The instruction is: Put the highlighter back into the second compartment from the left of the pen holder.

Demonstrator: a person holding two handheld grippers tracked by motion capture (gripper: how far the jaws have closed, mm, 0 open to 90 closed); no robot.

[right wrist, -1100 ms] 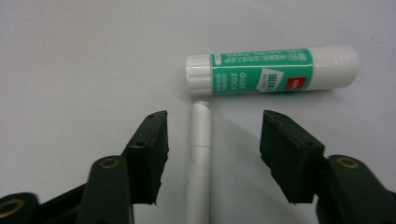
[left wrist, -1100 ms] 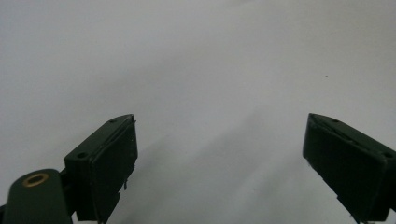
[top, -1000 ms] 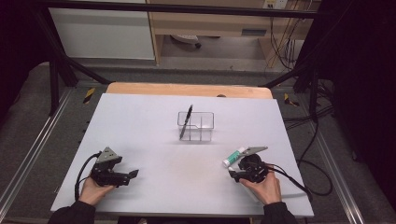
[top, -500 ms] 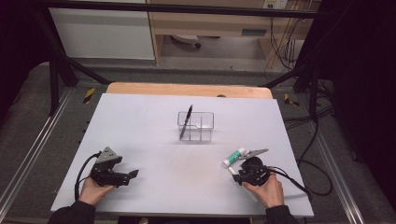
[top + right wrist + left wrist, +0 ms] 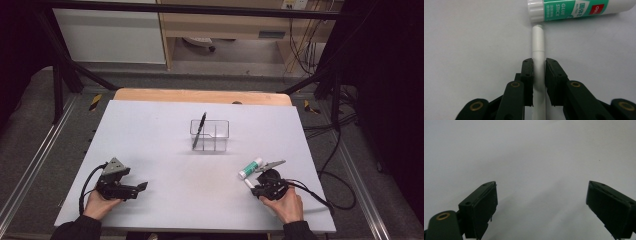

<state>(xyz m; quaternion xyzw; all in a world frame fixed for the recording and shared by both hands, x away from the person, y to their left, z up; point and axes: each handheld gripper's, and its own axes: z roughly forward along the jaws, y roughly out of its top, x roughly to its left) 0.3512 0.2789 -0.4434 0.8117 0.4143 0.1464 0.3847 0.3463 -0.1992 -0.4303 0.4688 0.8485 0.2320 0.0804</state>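
Both hands rest low at the near edge: the left gripper [image 5: 141, 186] holds its jaws wide apart, while the right gripper [image 5: 252, 188] has just been closing its jaws.

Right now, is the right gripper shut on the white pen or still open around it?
Shut on it: the right gripper has just been closing, and both pads press the white pen lying flat beside the glue stick.

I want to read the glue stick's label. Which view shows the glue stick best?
The right gripper view: the glue stick lies close, its green label legible. The high view shows it small beside the right claw.
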